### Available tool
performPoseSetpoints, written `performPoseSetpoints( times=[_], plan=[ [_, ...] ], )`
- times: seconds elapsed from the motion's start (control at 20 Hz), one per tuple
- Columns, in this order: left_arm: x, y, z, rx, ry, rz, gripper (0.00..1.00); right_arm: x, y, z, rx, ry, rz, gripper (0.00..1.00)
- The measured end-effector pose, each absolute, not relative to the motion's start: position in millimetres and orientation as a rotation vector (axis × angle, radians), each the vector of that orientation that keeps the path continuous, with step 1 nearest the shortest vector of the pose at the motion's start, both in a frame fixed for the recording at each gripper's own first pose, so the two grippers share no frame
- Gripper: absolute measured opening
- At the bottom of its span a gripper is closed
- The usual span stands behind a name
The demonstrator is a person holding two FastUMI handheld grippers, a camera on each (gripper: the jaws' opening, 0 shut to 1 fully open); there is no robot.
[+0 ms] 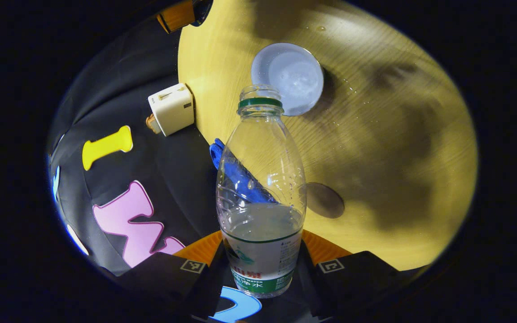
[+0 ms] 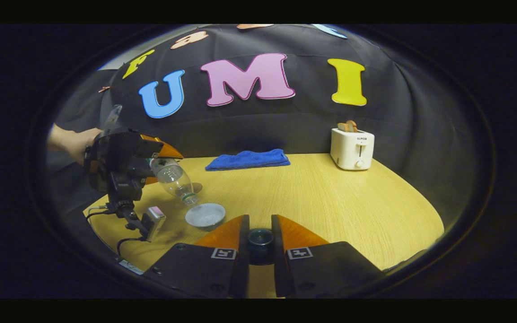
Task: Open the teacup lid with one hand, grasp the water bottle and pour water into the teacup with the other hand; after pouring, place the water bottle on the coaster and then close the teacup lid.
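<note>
Left hand-held gripper [image 1: 262, 264] of mine pinches the water bottle [image 1: 260, 188], tilted with its open mouth just above the teacup [image 1: 287, 77]; my right hand-held gripper [image 2: 260, 244] clamps the teacup lid [image 2: 260, 238] beside the teacup.

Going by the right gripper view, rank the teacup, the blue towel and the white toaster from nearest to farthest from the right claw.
1. The open white ceramic teacup, just ahead to the left of the right claw.
2. The folded blue cloth towel, farther back, near the centre.
3. The white boxy toaster, back right, near the wall; nearly level with the towel, so a close call.
</note>
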State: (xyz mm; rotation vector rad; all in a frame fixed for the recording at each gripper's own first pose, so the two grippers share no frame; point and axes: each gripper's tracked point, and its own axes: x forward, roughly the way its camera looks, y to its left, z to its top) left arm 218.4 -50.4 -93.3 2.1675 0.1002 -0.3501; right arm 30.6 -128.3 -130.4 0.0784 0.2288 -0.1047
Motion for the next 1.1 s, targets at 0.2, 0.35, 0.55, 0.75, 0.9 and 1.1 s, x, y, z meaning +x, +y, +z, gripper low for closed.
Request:
performPoseSetpoints(
  times=[0.2, 0.35, 0.55, 0.75, 0.9, 1.1],
  plan=[
    [213.6, -42.6, -95.3, 1.920, 0.128, -0.342, 0.75, 39.2, -129.2, -120.3, 0.068, 0.236, -0.099, 0.22],
    [200.4, -30.2, -82.3, 1.637, 0.157, -0.311, 0.75, 45.5, -128.1, -104.7, 0.030, 0.230, -0.090, 0.26],
    [199.7, -21.7, -64.2, 1.215, 0.178, -0.250, 0.75, 56.1, -125.8, -89.4, -0.002, 0.227, -0.079, 0.26],
    [219.3, -21.7, -48.6, 0.798, 0.130, -0.184, 0.75, 73.7, -116.9, -85.2, 0.001, 0.232, -0.058, 0.22],
    [215.3, -32.5, -46.1, 0.530, 0.117, -0.208, 0.75, 84.5, -110.3, -86.7, -0.003, 0.230, -0.060, 0.26],
    [225.8, -35.8, -56.4, 0.197, 0.053, -0.248, 0.75, 102.0, -92.2, -92.9, 0.039, 0.213, -0.033, 0.26]
  ],
)
